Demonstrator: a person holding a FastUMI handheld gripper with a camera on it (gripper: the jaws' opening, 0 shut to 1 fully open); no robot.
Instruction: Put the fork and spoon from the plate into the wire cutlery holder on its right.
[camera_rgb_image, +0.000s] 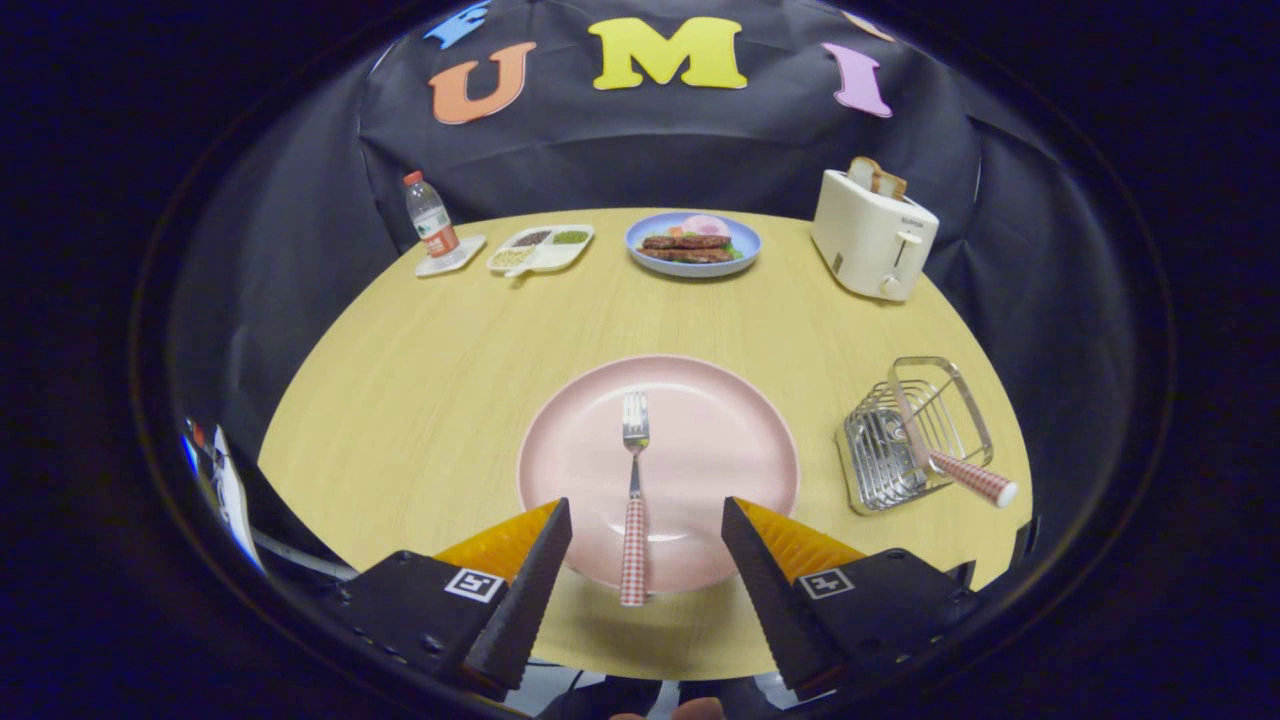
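Done: red-checked-handled utensil (955, 468), presumably the spoon, stands in the chrome wire cutlery holder (915, 432).
Left: steel fork with checked handle (634, 497) lies on the round pink plate (720, 440).
Hand-held gripper (646, 545): fingers spread, empty, flanking the fork handle.

Gripper (646, 520) open, fork (634, 500) btwn fingers on plate (730, 440).

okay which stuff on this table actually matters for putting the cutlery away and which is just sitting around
Belongs to the job: fork on the pink plate, its handle between the open gripper fingers; wire cutlery holder, with a checked-handled utensil already in it.

Lying about: toaster, blue food plate, divided tray, water bottle.
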